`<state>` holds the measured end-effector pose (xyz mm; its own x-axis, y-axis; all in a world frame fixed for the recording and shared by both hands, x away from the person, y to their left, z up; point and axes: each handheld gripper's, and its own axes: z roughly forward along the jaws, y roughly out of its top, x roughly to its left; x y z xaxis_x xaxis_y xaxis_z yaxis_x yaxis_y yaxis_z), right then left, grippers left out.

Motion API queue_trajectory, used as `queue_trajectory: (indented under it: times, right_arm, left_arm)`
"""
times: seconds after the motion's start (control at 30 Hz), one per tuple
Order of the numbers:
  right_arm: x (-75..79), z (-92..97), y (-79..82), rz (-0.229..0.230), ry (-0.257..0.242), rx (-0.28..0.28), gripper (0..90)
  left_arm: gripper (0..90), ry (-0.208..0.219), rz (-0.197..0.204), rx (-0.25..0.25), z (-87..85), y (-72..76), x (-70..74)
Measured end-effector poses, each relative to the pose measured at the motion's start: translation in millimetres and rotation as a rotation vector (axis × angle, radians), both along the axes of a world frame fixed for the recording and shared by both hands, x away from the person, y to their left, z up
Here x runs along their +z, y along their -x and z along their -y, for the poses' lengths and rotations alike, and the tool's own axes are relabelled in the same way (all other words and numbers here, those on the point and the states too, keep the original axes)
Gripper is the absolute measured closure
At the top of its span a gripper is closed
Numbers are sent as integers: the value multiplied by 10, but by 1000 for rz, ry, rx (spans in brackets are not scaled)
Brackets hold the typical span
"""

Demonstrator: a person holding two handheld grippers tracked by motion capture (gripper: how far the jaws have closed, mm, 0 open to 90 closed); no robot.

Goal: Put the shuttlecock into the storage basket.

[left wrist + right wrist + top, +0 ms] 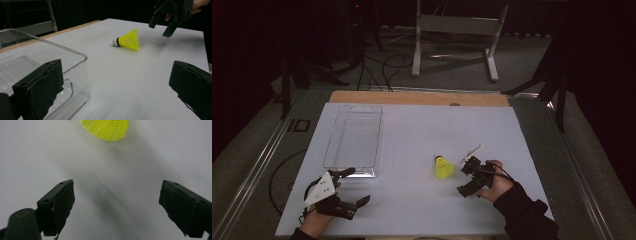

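Observation:
A yellow shuttlecock (pixel 443 168) with a white cork lies on its side on the white tabletop (pixel 412 130). My right gripper (pixel 464 178) is just to its right, open, jaws turned toward it and a short gap away. In the right gripper view the shuttlecock's skirt (pixel 106 128) lies ahead of the open right gripper (pixel 116 197), nothing between the jaws. My left gripper (pixel 356 187) rests open near the front left, beside the near end of a clear plastic tray (pixel 332 150). In the left gripper view, its wide jaws (pixel 116 82) frame the shuttlecock (pixel 128 39) and the right gripper (pixel 170 15) farther off.
The clear tray's near corner (pixel 83 58) sits close to the left jaw. A wooden strip (pixel 419 98) borders the table's far edge. Beyond it stand a metal frame (pixel 454 25) and cables (pixel 382 67) on the floor.

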<state>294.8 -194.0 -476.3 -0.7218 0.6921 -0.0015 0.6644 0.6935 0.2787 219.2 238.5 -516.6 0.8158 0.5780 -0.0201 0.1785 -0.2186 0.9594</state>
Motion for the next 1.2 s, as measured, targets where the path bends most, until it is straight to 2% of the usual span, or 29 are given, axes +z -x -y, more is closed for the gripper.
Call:
queue_trajectory:
  times: [0.17, 0.2, 0.5, 0.63, 0.83, 0.87, 1.03, 1.07, 1.2]
  right_arm:
    - [-7, -40, -48, -17, 19, 4, 131]
    - [-13, -65, -70, -29, 30, -11, 132]
    - [-9, -164, -181, -22, 32, -9, 126]
    - [-1, -203, -244, 1, 43, 7, 133]
    - [3, -243, -347, 0, 39, 8, 148]
    - [-7, -258, -381, -5, 26, 10, 192]
    - [-40, -298, -433, -15, 26, 6, 268]
    - [-38, -315, -458, -20, 18, 4, 318]
    - [-31, -356, -504, -23, 13, 5, 329]
  left_arm:
    - [2, -2, -2, 0, 2, 0, -2]
    - [2, -1, -3, -1, 1, -1, -2]
    - [2, -2, -3, -1, 1, -3, -5]
    - [2, 11, -7, -1, -5, -6, -5]
    - [2, 7, -9, -4, -2, -7, -8]
    - [2, 8, -13, -4, -2, -9, -10]
    - [2, 9, -9, -4, -4, -8, -8]
    - [2, 8, -9, -4, -4, -8, -9]
    - [2, 7, -11, -6, 1, -7, -11]
